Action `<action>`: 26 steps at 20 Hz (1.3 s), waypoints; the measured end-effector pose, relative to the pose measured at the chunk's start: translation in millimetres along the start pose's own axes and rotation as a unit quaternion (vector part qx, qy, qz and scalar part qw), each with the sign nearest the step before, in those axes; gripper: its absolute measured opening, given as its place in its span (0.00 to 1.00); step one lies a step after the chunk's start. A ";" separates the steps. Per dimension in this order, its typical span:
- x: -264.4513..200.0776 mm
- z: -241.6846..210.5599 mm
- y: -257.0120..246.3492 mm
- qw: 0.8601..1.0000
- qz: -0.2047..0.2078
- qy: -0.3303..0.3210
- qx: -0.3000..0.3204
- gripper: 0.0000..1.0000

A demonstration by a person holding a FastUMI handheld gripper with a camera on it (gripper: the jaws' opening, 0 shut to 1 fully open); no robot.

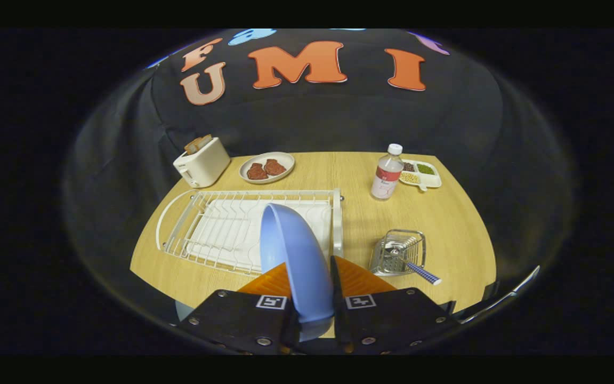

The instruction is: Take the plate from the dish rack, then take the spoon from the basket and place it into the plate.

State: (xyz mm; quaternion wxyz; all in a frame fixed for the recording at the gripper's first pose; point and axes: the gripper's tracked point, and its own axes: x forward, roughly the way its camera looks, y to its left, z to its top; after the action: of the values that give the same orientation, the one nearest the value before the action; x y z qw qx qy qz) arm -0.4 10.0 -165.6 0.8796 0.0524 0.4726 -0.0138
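Note:
A light blue plate (296, 256) stands on edge between my two fingers, lifted above the white wire dish rack (221, 226). My gripper (311, 282) is shut on the plate's lower rim. To the right of the fingers, a small wire basket (398, 252) sits on the wooden table and holds a spoon (416, 268) with a blue checked handle that sticks out toward me over the basket's edge.
Beyond the rack stand a white toaster (201, 160) with bread in it and a plate with two brown pieces (267, 168). A plastic bottle (387, 173) and a divided dish of beans (421, 173) are at the far right. Bare table (445, 224) lies around the basket.

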 end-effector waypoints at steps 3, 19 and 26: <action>-5.2 -30.5 3.8 0.999 0.045 0.015 0.019 0.26; 42.4 -139.5 1.4 0.977 0.140 0.062 0.149 0.27; 61.9 -157.8 -29.0 0.982 0.080 0.056 0.163 0.43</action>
State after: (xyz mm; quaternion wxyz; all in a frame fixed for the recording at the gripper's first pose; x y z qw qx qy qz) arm -99.2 -0.7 -305.9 0.8299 0.2334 0.5065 -0.0170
